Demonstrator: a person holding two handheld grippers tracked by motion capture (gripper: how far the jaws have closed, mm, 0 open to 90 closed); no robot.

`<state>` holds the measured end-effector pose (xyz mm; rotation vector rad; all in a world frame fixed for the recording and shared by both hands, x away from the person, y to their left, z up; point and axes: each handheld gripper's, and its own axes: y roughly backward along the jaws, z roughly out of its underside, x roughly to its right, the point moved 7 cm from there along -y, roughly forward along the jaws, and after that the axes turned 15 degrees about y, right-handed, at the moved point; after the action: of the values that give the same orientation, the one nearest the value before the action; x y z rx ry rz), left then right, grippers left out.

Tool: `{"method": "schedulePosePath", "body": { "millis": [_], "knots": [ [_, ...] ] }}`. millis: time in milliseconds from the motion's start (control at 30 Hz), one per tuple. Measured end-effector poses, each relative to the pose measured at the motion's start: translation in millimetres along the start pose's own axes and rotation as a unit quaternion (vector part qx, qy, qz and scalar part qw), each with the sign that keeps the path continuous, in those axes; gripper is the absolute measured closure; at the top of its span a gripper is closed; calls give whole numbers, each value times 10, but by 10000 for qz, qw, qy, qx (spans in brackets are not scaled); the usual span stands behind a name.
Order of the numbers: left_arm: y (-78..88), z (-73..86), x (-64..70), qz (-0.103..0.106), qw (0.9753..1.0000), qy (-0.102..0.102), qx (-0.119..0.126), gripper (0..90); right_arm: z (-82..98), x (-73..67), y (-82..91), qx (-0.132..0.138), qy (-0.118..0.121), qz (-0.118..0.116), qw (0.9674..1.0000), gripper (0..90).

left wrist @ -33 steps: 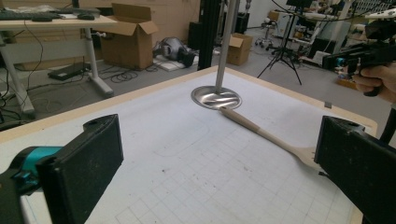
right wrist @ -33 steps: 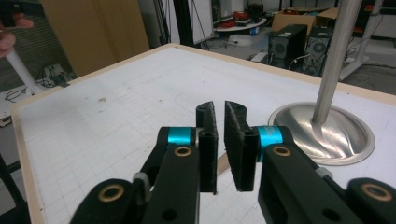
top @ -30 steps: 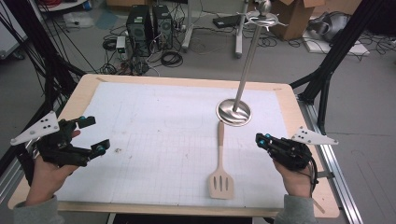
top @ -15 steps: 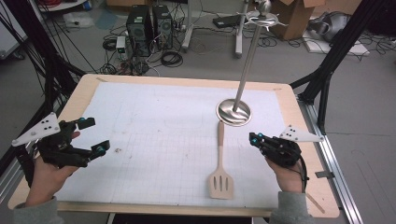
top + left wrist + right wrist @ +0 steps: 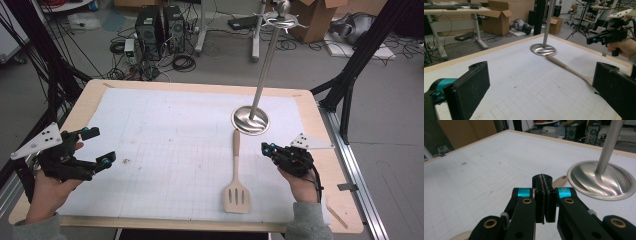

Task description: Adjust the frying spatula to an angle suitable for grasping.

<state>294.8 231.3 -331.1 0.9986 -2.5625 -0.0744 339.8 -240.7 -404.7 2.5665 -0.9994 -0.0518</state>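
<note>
A: Wooden spatula [image 5: 235,175] flat on worktop [image 5: 165,150], handle tip touching stand [image 5: 250,121].
B: Approach step. Right hand-held gripper [image 5: 267,149] beside handle, pressed shut, empty; must open first. Left hand-held gripper [image 5: 98,148] wide, empty.

1. High view: fixed above the person's side, looks forward and down over the whole table [image 5: 85,95].
2. Left gripper view: low and close, looks across the mat.
3. Right gripper view: low, close.
4. All three share the metal stand [image 5: 250,120] [image 5: 543,49] [image 5: 602,180] and spatula [image 5: 236,175] [image 5: 569,68] [image 5: 560,180].
</note>
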Motion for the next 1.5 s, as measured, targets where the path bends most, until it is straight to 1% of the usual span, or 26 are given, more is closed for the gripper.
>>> {"method": "schedulePosePath", "body": {
  "millis": [67,100,133,300,333,400,433,500,667,733,800,833,900,933,967,1000,1133,1300,1333,1367,1400,1433,1500],
  "knots": [
    [6,2,2,-6,10000,1,20,18,15,4,-14,-36,-12,25,10000,894],
    [8,3,5,-5,10000,-11,34,18,44,8,-43,-95,-98,2,9999,894],
    [13,5,9,0,10000,-19,45,18,49,12,-56,-85,-78,-3,9999,894],
    [21,15,5,-22,10000,-22,31,19,92,6,-126,-224,-83,-34,9997,894],
    [25,19,2,-31,10000,-27,23,19,103,13,-144,-240,-51,-22,9997,894],
    [34,27,-2,-50,10000,-7,27,19,123,8,-172,-306,-82,-39,9995,894],
    [38,31,-3,-58,10000,-9,20,19,139,9,-193,-332,-38,-45,9994,894],
    [40,33,-3,-61,10000,-7,24,19,161,1,-230,-404,-29,-72,9992,894],
    [57,53,-3,-97,10000,16,19,19,206,-28,-336,-590,137,-136,9981,894],
    [62,59,-7,-109,9999,0,-6,18,228,-41,-375,-680,142,-153,9975,894],
    [65,67,-9,-128,9999,13,-10,18,237,-45,-396,-699,167,-181,9972,894],
    [68,69,-7,-117,9999,36,-13,19,255,-52,-433,-751,178,-217,9968,893],
    [75,58,16,-27,9999,98,34,19,267,-56,-459,-776,166,-230,9966,894],
    [81,49,27,1,10000,76,59,19,272,-58,-473,-781,165,-242,9965,893],
    [84,45,36,-9,10000,66,72,19,278,-64,-484,-809,136,-249,9963,893],
    [87,46,37,-21,10000,46,60,19,288,-59,-497,-830,159,-240,9961,894],
    [89,70,15,-66,9999,85,39,19,321,-55,-532,-928,173,-238,9952,893],
    [87,72,-12,-85,9999,90,33,19,373,-77,-602,-1086,284,-289,9933,894],
    [87,72,-12,-85,9999,90,33,18,373,-77,-602,-1086,284,-289,9933,894],
    [87,73,-15,-92,9999,92,36,19,393,-86,-637,-1139,320,-301,9925,893],
    [88,73,-16,-84,9999,98,40,19,393,-86,-637,-1139,320,-301,9925,893],
    [88,76,-17,-89,9999,113,39,19,407,-86,-671,-1172,391,-289,9919,894],
    [84,81,-20,-93,9999,123,41,18,408,-92,-696,-1158,381,-310,9921,894]
  ]
}}
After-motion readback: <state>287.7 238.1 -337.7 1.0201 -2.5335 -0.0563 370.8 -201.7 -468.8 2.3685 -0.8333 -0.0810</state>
